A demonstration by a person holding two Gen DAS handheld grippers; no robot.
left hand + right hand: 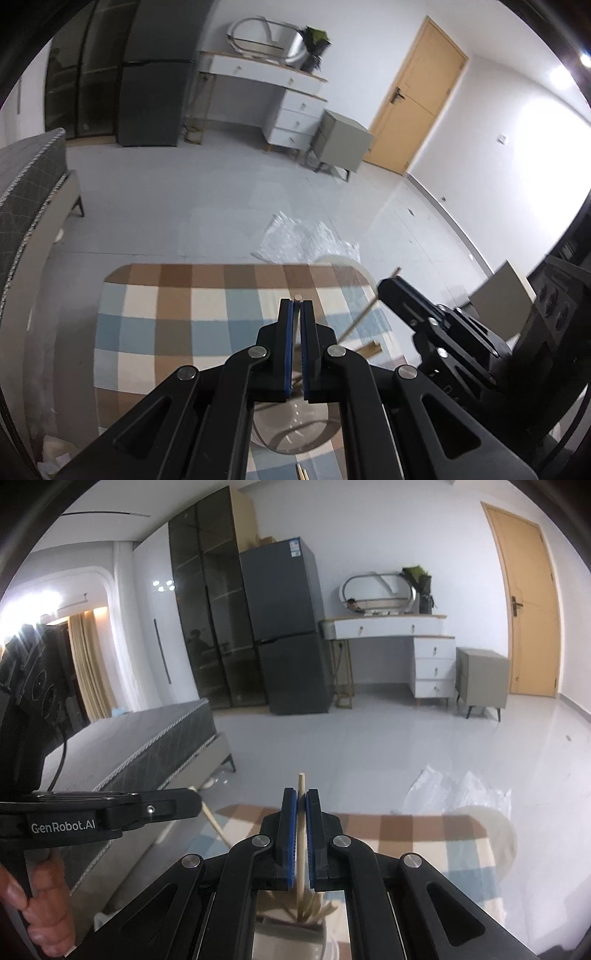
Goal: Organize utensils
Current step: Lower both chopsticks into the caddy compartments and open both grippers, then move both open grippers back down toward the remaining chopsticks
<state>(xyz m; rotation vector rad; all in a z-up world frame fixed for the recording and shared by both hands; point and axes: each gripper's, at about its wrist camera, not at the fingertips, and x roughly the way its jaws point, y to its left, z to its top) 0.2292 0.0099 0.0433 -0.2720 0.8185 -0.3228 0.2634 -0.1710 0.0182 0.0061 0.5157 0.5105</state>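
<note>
Two wooden chopsticks are seen clamped, one in each pair of tongs, above a checked surface [159, 317].

The right tongs [302, 834] are closed narrowly on a chopstick [301, 812] that stands nearly upright between the blue pads, its tip rising above them and its lower end running down toward a white holder [295, 938]. That holder sits directly beneath these tongs and is already filled with other sticks.

The left tongs [297, 332] are pressed fully together. A pale end [297, 295] is glimpsed at their tips, and in the right wrist view a chopstick [216, 827] is seen slanting down from them.

A miss is judged the main risk: the held stick could be caught on the sticks already fanned in the holder, or on its rim, and be levered out of so thin a grip. A crossing of the two sticks is also possible, since the two pairs of tongs are held near each other.

Both pairs of tongs are pitched downward, the left more steeply. Part of a hand [40, 904] is shown wrapped around the left handle. A clear glass bowl [295, 428] lies under the left tongs.
</note>
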